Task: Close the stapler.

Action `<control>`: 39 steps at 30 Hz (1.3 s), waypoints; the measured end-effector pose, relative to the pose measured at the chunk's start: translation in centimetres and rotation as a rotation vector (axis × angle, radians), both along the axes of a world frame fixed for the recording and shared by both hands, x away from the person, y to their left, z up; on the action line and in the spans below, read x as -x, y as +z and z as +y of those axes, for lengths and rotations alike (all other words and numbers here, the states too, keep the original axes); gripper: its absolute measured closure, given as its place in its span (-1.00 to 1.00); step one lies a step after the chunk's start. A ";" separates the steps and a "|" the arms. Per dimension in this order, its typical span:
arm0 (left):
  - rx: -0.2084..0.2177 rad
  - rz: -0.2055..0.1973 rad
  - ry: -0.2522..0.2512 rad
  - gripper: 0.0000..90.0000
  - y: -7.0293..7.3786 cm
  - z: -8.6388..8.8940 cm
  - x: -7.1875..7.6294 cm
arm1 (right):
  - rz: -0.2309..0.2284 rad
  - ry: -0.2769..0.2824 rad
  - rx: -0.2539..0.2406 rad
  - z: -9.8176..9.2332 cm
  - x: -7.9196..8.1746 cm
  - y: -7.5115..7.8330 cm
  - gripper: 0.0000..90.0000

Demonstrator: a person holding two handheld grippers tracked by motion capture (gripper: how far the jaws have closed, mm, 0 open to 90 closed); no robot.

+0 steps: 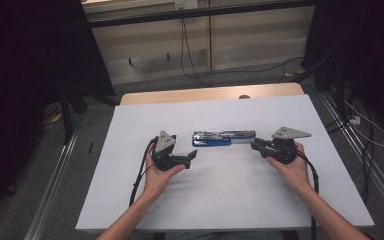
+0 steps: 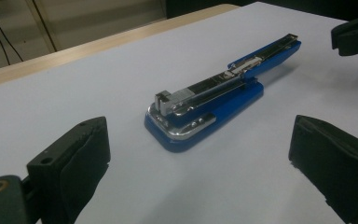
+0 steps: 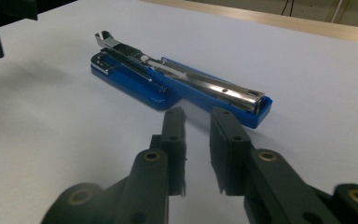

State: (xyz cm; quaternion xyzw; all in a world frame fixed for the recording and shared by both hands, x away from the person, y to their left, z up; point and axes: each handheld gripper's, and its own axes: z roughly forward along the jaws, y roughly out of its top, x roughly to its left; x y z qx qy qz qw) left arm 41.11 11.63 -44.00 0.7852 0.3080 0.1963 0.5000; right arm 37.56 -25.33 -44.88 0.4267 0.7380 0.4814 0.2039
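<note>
While stapler (image 1: 223, 138) lies flat, long axis left-right | left tool (image 1: 190, 156) apart | right tool (image 1: 255, 145) nearly together, empty

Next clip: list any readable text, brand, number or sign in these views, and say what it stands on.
None: no word, number or brand can be read.
The blue stapler, lying opened flat on the white table, shows bare metal and plastic, no lettering.
The grey plates on the left gripper and right gripper carry holes, no marks.
</note>
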 end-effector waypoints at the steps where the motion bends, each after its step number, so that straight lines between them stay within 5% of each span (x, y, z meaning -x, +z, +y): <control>1: -0.004 0.001 -0.002 -0.87 -0.1 -0.1 -0.1 | 0.001 0.005 0.000 0.0 0.0 0.0 0.79; 5: -0.013 0.017 -0.007 -0.84 -0.3 -0.2 -0.2 | 0.013 0.015 0.010 -0.1 -0.2 -0.2 1.00; 12: -0.001 0.030 -0.009 -0.72 -0.2 -0.3 -0.9 | 0.041 -0.001 0.019 -0.4 -0.6 -0.4 1.00; 17: 0.026 0.011 -0.017 -0.60 0.1 -1.2 -1.2 | 0.035 -0.001 0.027 -0.5 -0.7 -0.5 1.00; 24: 0.036 0.037 -0.019 -0.42 0.0 -1.6 -1.8 | 0.023 0.001 0.039 -0.5 -0.7 -0.5 1.00; 39: 0.045 0.020 -0.047 0.19 1.0 -3.4 -3.8 | 0.012 -0.025 0.055 -0.6 -0.9 -0.7 1.00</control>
